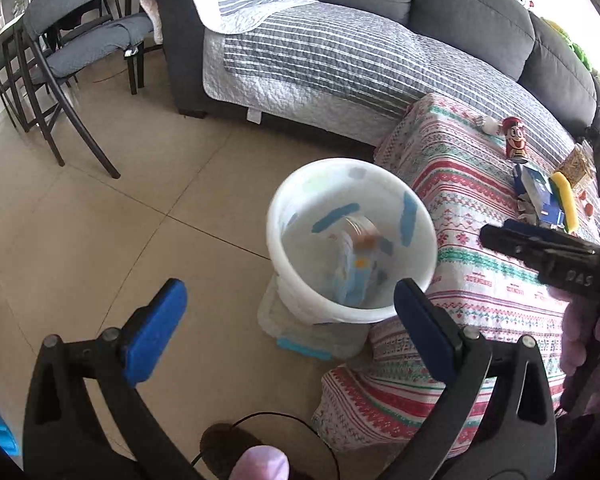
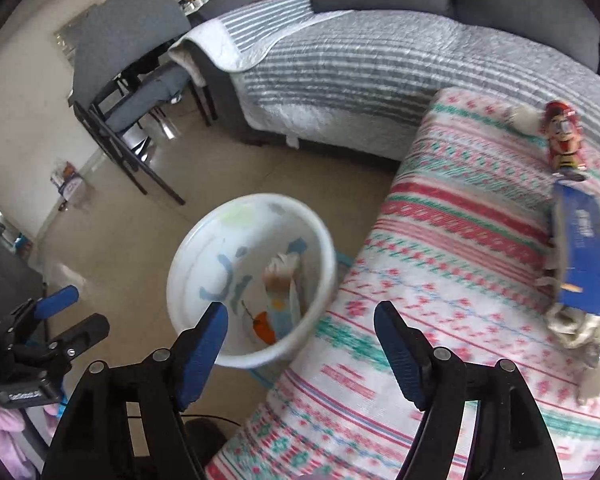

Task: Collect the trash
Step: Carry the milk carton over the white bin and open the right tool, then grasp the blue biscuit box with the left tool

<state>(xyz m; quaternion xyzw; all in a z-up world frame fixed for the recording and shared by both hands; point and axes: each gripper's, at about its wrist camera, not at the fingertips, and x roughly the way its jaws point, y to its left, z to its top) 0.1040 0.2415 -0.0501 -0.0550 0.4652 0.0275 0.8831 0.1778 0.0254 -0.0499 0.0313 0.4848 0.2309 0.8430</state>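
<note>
A white bucket (image 1: 352, 240) stands on the floor beside a table with a patterned cloth (image 1: 472, 240); it holds a plastic cup and wrappers (image 1: 360, 256). It also shows in the right wrist view (image 2: 252, 276). My left gripper (image 1: 288, 320) is open and empty, just above and in front of the bucket. My right gripper (image 2: 300, 340) is open and empty, over the bucket's edge and the cloth (image 2: 440, 260). On the table lie a red can (image 1: 514, 140), a blue box (image 1: 540, 196), a yellow item (image 1: 566, 200) and crumpled wrappers (image 2: 572, 324).
A grey sofa with a striped cover (image 1: 340, 52) runs behind the table. Dark chairs (image 1: 60, 68) stand at the far left. A clear lidded container (image 1: 300, 328) lies under the bucket. Tiled floor (image 1: 120, 232) spreads to the left.
</note>
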